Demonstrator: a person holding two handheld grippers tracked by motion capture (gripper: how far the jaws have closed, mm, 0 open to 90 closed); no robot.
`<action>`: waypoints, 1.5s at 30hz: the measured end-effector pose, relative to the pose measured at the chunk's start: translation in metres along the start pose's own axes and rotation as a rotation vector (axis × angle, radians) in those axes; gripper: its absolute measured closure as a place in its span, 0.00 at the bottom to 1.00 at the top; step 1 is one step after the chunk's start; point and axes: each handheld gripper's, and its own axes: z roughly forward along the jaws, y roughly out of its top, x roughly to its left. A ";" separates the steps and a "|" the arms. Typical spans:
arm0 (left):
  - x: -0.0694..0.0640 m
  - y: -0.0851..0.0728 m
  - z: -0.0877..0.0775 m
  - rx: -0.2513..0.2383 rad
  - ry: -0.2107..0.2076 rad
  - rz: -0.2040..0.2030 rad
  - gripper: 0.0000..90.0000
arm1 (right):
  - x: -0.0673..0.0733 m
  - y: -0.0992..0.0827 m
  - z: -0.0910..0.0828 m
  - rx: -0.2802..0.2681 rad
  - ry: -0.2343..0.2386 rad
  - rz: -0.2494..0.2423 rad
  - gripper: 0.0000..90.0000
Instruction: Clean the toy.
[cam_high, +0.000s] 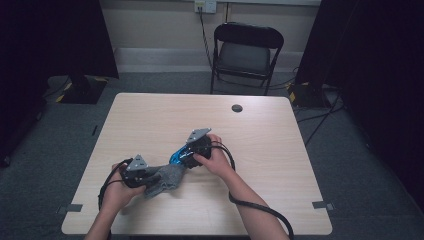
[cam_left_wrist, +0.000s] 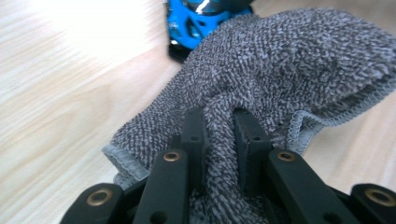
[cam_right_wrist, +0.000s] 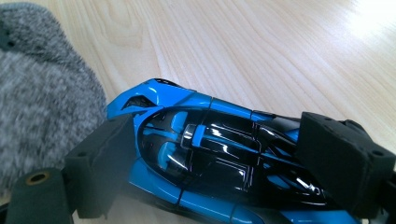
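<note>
The left tool (cam_left_wrist: 219, 135) is pinching a fold of a grey terry cloth (cam_left_wrist: 289, 70) between its black jaws, clamped tight on the fabric, down at the near left of the bench (cam_high: 150, 115). The rest of the cloth is bunching up and draping toward the right, where its far end is reaching a blue and black toy car (cam_right_wrist: 219, 158).

The right tool (cam_right_wrist: 224, 168) is gripping that toy car across its body, one jaw pressing on each side, so it's closed on the car. From the high view, the car (cam_high: 179, 157) is sitting near the middle of the bench, just right of and a bit farther than the cloth (cam_high: 167, 179), with the right tool (cam_high: 187, 156) angling in from the right and the left tool (cam_high: 145, 182) coming in from the near left. In the right gripper view the cloth is sitting just beside the car's nose; touching or not, can't really tell.
</note>
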 end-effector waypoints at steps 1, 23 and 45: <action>0.002 0.000 -0.001 0.000 0.008 -0.006 0.85 | 0.000 0.000 0.000 0.000 0.000 0.000 0.13; 0.024 -0.003 -0.003 -0.020 0.131 -0.090 0.85 | 0.000 0.000 0.000 -0.002 0.000 -0.002 0.13; 0.030 0.000 0.002 -0.039 0.196 -0.157 0.85 | 0.000 0.000 0.000 -0.001 0.002 -0.001 0.13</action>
